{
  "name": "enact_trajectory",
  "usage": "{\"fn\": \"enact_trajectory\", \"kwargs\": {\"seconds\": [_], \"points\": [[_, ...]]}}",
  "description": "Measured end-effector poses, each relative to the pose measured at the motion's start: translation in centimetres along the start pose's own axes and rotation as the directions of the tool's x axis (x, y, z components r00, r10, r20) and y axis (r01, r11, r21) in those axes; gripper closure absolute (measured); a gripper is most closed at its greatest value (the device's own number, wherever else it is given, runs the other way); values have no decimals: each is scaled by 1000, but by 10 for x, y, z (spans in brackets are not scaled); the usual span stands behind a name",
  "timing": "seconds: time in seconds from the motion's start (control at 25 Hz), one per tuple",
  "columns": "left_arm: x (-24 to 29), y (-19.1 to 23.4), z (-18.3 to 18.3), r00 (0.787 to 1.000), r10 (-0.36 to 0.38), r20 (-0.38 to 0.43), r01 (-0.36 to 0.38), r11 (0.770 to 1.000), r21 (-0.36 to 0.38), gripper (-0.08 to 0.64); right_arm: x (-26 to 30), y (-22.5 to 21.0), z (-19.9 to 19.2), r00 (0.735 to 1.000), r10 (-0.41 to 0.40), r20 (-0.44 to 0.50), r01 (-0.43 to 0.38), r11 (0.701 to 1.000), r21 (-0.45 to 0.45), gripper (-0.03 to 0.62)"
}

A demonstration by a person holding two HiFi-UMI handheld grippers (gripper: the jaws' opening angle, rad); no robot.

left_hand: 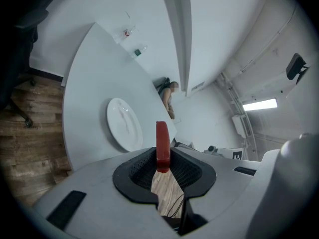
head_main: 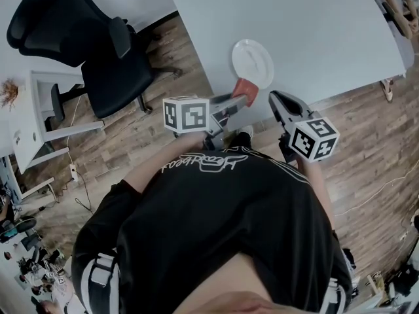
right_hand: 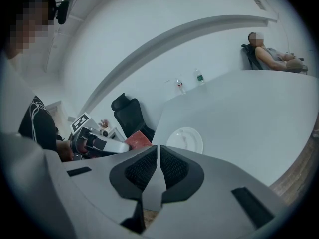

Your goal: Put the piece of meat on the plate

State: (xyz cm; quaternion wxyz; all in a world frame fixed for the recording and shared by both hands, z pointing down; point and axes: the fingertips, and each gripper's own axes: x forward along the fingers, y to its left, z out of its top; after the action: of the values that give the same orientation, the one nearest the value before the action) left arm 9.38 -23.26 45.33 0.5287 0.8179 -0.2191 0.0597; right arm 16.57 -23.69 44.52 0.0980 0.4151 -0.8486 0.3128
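Left claw (left_hand: 162, 159): clamped on meat (left_hand: 162, 139).
Right claw (right_hand: 158, 166): jaws nearly together, empty.
Plate (left_hand: 123, 124): just beyond meat.
Tip: centre meat over plate, lower, then release.

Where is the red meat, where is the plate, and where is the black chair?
Meat (left_hand: 162, 143): left gripper view, the middle of the red slab's edge.
Plate (head_main: 252, 61): head view, the bare middle of the white dish.
Chair (head_main: 114, 78): head view, the black seat.
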Motion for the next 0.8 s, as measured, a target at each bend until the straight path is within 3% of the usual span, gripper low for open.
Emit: {"fn": "enact_trajectory", "kwargs": {"seconds": [0.8], "points": [[49,21,34,995,83,51,-80,995,-61,476,26,-53,23,994,83,-69,-83,997,4,571]]}}
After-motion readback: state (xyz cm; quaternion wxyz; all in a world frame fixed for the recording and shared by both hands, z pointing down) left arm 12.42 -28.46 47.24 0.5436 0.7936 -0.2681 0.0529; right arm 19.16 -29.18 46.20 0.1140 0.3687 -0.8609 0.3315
